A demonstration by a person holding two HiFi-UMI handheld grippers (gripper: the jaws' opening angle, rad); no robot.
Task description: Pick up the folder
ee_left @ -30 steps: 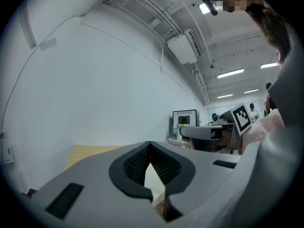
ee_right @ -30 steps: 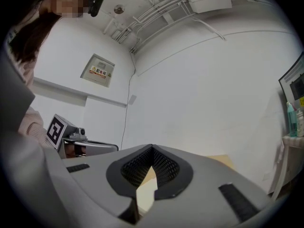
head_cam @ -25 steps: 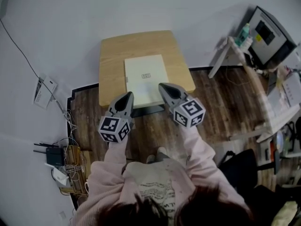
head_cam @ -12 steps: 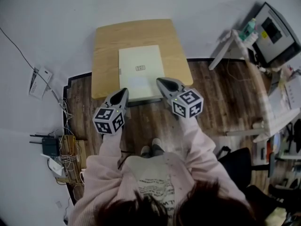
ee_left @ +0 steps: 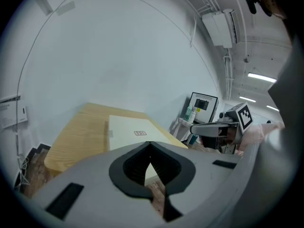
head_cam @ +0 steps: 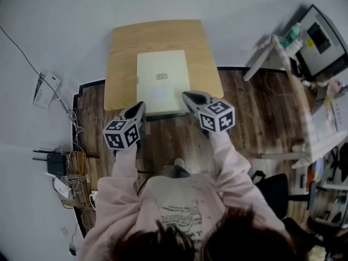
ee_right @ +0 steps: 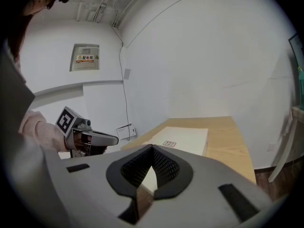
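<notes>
Your left gripper [head_cam: 140,106] and right gripper [head_cam: 186,95] are closed and empty, mid-frame by the near corners of the folder [head_cam: 162,82], likely to lift it evenly.

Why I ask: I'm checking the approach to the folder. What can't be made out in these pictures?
- Folder, near edge: in the head view the tips of the left gripper and right gripper overlap it, so contact is unclear. In both gripper views each gripper's own body covers it.
- Folder's label: print too small in every view.
- Table legs: in the head view, hidden under the top.
</notes>
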